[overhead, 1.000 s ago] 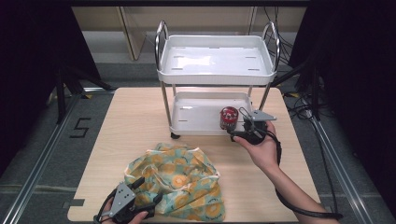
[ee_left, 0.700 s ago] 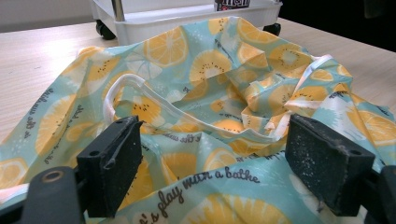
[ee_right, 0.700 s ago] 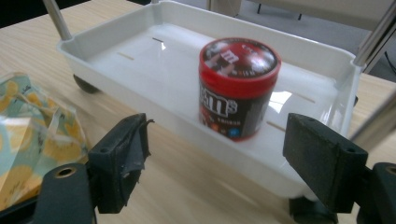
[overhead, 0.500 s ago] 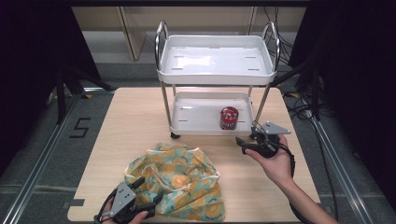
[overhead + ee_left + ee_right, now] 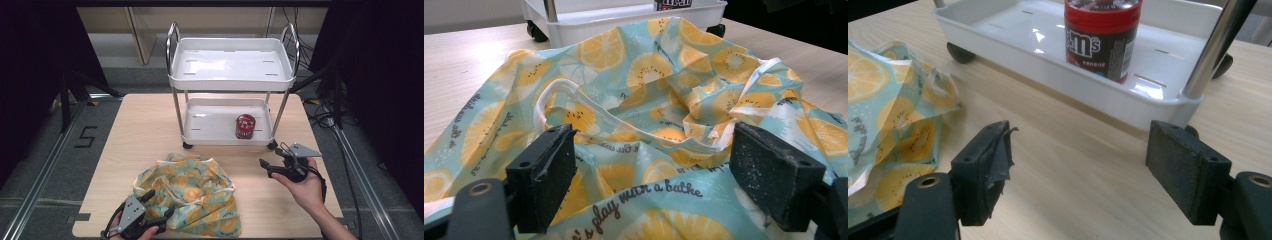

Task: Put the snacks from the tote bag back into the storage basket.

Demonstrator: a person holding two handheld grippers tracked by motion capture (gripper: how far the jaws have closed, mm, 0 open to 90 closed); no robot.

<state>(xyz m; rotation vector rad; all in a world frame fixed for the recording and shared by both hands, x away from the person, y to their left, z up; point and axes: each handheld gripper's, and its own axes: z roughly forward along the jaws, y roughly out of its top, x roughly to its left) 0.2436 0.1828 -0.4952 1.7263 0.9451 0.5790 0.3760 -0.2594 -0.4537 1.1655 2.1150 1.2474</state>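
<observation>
The fruit-print bag (image 5: 187, 192) lies crumpled on the table (image 5: 140, 130) just in front of the white cart (image 5: 230, 75), and I judge it light, limp and a little slick, so it will sag and slide unless I pinch a doubled fold or its white strap (image 5: 574, 90). My left gripper (image 5: 150, 210) sits at the bag's near edge, jaws wide with cloth between them but not pinched. My right gripper (image 5: 274, 161) hovers right of the bag, empty, jaws about half apart after closing somewhat. The red candy can (image 5: 245, 126) stands on the cart's lower shelf, clear of the bag; only the cart's near rim and wheels crowd a lift.
</observation>
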